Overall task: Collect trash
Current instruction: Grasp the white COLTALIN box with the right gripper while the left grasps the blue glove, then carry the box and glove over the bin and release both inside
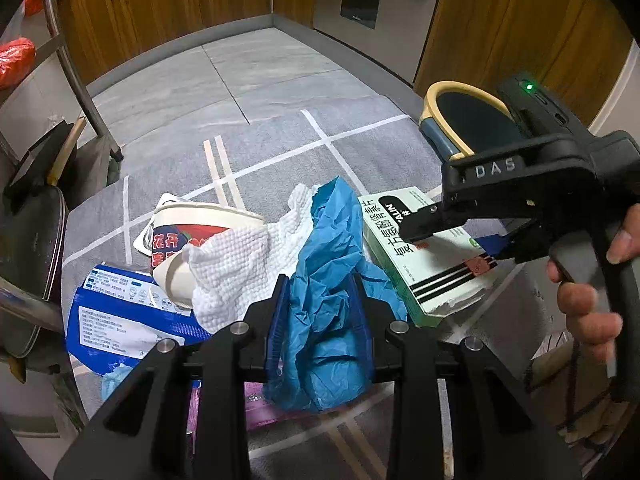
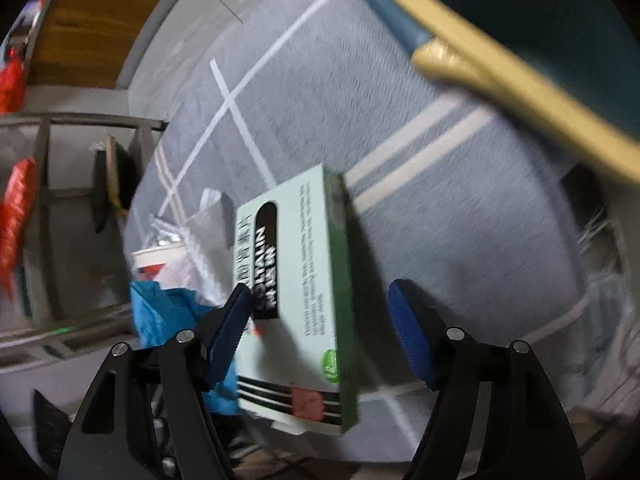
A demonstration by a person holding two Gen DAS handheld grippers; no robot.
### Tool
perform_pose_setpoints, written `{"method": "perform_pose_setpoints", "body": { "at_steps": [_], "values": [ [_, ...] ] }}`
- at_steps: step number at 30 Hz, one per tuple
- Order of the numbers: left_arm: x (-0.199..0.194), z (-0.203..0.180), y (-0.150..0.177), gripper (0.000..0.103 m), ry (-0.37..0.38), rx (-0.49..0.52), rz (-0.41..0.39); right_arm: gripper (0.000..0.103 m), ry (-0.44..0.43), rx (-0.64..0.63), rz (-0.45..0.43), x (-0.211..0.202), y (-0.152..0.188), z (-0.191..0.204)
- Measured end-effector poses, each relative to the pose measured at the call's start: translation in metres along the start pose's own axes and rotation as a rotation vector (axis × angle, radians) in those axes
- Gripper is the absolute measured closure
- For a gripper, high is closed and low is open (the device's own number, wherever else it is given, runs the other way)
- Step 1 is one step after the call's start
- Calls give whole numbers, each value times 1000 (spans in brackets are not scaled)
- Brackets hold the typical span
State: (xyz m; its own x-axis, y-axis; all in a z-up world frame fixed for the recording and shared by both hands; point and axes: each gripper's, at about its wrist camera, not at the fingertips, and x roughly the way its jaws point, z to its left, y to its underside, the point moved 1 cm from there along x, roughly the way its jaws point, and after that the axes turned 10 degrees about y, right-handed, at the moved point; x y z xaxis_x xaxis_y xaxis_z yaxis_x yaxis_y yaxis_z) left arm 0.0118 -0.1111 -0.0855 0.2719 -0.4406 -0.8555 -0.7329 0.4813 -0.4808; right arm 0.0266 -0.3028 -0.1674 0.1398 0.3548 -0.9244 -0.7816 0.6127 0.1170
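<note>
On a grey striped rug (image 1: 280, 136), the left claw (image 1: 320, 320) clenches a blue wrapper (image 1: 328, 264); the right claw (image 2: 320, 332) straddles the green box (image 2: 296, 292) lengthwise, unclenched.

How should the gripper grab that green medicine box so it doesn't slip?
Grip the green medicine box across its two long narrow sides, coming down from above. It lies flat on the grey rug, and the right gripper, open, already straddles its width. The torn end looks flimsy, so probably squeeze nearer the middle.
</note>
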Motion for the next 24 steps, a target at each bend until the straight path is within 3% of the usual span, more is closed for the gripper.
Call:
{"method": "perform_pose_setpoints", "body": {
  "at_steps": [1, 5, 11, 16, 24],
  "values": [
    [0, 1, 0, 73, 1, -3, 0, 51, -21, 7, 5, 0, 0, -1],
    [-1, 3, -2, 74, -1, -15, 1, 69, -66, 0, -32, -13, -2, 1],
    [-4, 1, -3, 78, -20, 0, -1, 84, 0, -154, -156, -51, -1, 24],
    [-15, -2, -6, 80, -44, 6, -36, 84, 114, -373, -321, -97, 1, 45],
    [-42, -14, -17, 81, -44, 34, -126, 84, 177, -514, -437, -150, 4, 34]
  ]
}}
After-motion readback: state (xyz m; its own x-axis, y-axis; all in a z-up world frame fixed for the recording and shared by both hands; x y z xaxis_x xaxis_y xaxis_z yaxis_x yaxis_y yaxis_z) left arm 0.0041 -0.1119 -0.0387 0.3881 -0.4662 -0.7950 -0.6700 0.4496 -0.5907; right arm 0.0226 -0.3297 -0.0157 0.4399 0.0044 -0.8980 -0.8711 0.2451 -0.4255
